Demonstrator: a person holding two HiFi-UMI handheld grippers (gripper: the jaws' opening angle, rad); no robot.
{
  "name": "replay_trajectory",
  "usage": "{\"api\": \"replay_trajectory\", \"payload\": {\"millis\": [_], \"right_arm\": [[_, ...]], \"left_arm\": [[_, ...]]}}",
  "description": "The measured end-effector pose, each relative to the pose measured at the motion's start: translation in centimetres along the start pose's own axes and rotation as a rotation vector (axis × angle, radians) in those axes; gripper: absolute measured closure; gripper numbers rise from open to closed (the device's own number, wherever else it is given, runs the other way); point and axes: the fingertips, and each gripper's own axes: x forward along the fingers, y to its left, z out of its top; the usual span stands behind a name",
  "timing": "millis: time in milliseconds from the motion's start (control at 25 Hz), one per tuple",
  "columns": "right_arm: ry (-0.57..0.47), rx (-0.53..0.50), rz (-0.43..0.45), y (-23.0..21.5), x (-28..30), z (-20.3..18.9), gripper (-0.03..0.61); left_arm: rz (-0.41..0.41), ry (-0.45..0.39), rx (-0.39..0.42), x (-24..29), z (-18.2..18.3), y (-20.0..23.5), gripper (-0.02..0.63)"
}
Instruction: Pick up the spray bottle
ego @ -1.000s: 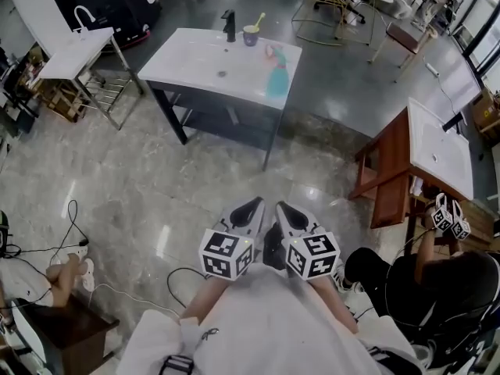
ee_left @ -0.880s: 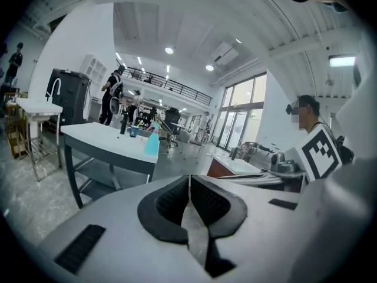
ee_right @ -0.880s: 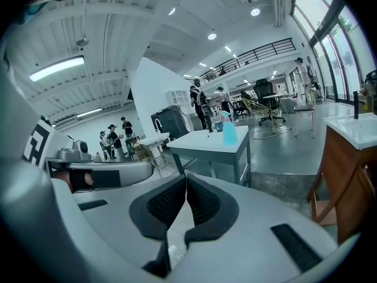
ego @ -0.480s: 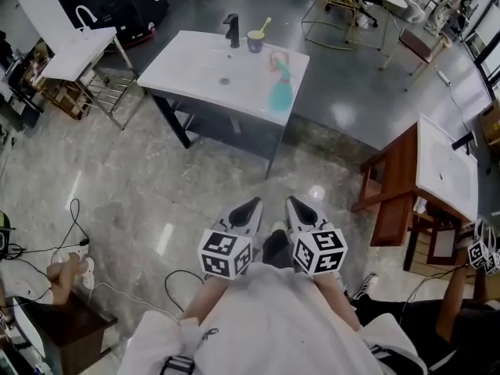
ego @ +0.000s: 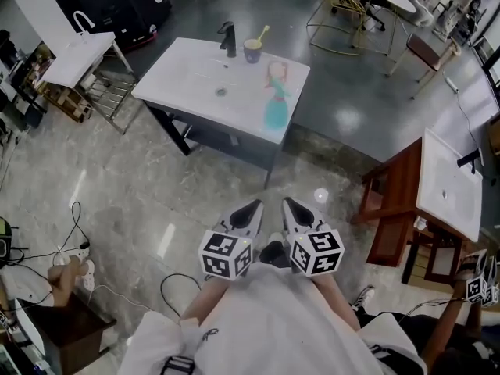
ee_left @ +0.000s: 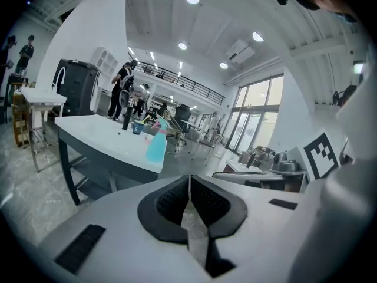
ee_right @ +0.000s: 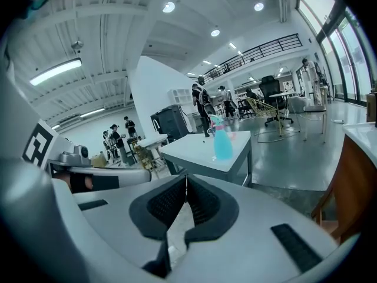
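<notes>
A turquoise spray bottle [ego: 276, 100] with a pink trigger head stands near the right edge of a white basin-top table [ego: 187, 80]. It also shows in the left gripper view as the bottle [ee_left: 156, 145] and in the right gripper view as the bottle [ee_right: 222, 141], far ahead of the jaws. My left gripper [ego: 251, 208] and right gripper [ego: 291, 206] are held side by side close to my body, well short of the table. Both are shut with nothing between the pads.
On the table stand a black faucet [ego: 227, 39] and a purple cup [ego: 252, 51]. A second white table [ego: 74, 57] is at the left, a wooden cabinet with a sink top [ego: 437, 194] at the right, where another person crouches. Cables [ego: 74, 233] lie on the floor.
The table and bottle have drawn nearer and lower in the head view as I moved toward them. Both grippers stayed shut, side by side. The person at the right slid toward the frame's corner.
</notes>
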Motion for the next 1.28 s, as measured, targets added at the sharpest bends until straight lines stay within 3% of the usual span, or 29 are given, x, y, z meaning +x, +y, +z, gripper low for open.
{"api": "replay_trajectory", "payload": {"millis": [640, 880, 1280], "right_arm": [[0.032, 0.02, 0.056, -7.4, 3.1, 2.2, 0.551], [0.028, -0.109, 0.045, -9.0, 3.7, 3.2, 0.551], [0.036, -0.144, 0.093, -9.0, 4.1, 3.0, 0.551]], "left_arm": [[0.044, 0.019, -0.046, 8.2, 1.8, -0.2, 0.581], [0.063, 0.017, -0.068, 9.9, 2.1, -0.2, 0.581], [0.095, 0.019, -0.065, 11.0, 2.1, -0.6, 0.581]]}}
